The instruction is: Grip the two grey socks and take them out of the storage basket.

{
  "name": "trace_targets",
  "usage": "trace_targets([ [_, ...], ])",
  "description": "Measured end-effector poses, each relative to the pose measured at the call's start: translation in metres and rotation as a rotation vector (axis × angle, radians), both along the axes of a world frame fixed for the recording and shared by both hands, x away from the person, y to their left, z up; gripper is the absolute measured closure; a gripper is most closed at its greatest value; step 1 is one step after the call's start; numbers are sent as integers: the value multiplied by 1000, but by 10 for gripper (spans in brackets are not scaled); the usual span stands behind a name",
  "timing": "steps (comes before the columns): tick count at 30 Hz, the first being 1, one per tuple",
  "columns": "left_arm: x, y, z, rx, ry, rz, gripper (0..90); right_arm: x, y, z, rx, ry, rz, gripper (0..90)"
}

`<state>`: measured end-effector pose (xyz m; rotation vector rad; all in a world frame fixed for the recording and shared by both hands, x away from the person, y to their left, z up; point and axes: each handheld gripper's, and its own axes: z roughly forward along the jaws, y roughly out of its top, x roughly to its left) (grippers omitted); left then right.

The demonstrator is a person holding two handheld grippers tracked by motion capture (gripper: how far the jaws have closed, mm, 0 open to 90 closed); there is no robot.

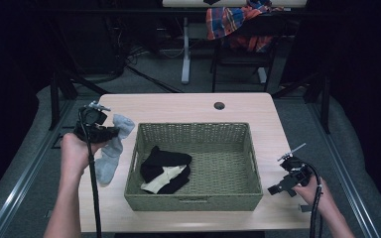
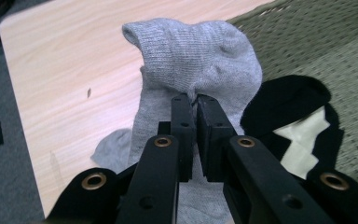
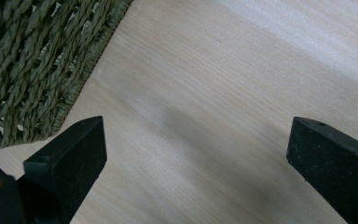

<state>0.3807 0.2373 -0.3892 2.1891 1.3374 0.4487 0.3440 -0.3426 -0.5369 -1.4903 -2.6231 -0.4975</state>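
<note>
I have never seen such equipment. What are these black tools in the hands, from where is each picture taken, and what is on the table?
A person holds a hand tool with two jaws in each hand. One camera looks down from above; one camera rides on each tool.

The left gripper is shut on a grey sock on the wooden table. The right gripper is open and holds nothing, above bare table beside the woven basket. Inside the basket lies a black and cream sock.

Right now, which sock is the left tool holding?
The grey sock, pinched in the left tool beside the basket. The black-and-cream sock lies untouched inside it.
</note>
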Motion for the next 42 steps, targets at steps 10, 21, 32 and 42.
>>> trace_targets([
  [10, 13, 21, -30, 8, 71, 78, 861, 1, -1, 1, -9, 13, 14, 44],
  [21, 24, 41, -68, 21, 161, 137, 861, 1, 0, 1, -8, 14, 13, 44],
  [32, 31, 48, -97, 31, 234, 169, 851, -1, 3, -2, 25, -2, -30, 43],
  [42, 34, 54, -116, 30, 296, 158, 760, -2, 2, -2, 27, 3, -25, 42],
])
